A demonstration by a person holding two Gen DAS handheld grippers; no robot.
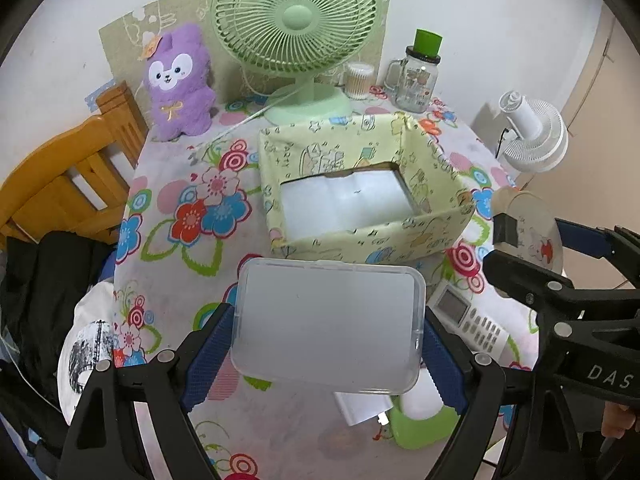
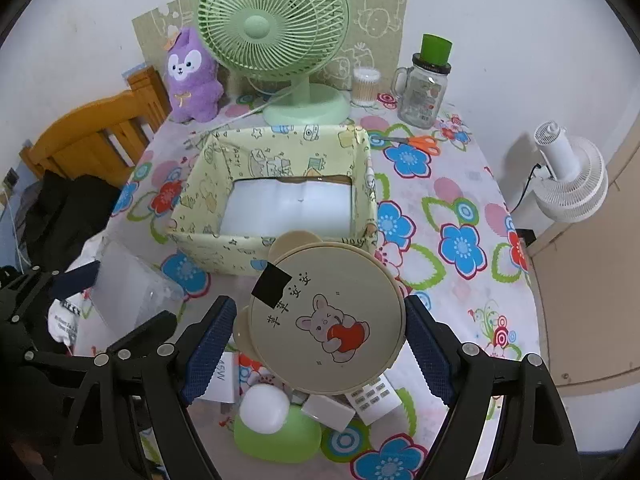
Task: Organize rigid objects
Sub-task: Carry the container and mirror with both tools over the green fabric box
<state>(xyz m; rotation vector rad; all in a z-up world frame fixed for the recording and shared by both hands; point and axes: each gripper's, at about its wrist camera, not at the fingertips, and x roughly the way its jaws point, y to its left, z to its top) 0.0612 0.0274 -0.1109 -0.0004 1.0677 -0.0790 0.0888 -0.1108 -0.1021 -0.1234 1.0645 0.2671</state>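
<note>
My left gripper (image 1: 326, 340) is shut on a translucent rectangular plastic box (image 1: 328, 320), with a blue pad on each short side, and holds it above the table. My right gripper (image 2: 320, 340) is shut on a round beige lidded container (image 2: 324, 316) with a bunny-and-apple picture, also off the table. Just beyond both stands an open yellow-green fabric bin (image 1: 360, 240) (image 2: 224, 248) with a white bottom and nothing in it. The right gripper (image 1: 528, 248) and its round container (image 1: 520, 204) show at the right of the left wrist view. At the left of the right wrist view are the left gripper (image 2: 116, 304) and plastic box (image 2: 128, 280).
Under the grippers lie a remote control (image 1: 472, 320), a white block (image 2: 328, 410) and a green-and-white item (image 2: 276, 428). At the back stand a green fan (image 1: 296, 36), a purple plush (image 1: 180, 80), a swab jar (image 1: 358, 78) and a glass mug (image 1: 416, 80). Scissors (image 2: 416, 142), wooden chair (image 1: 68, 168), white floor fan (image 2: 568, 176).
</note>
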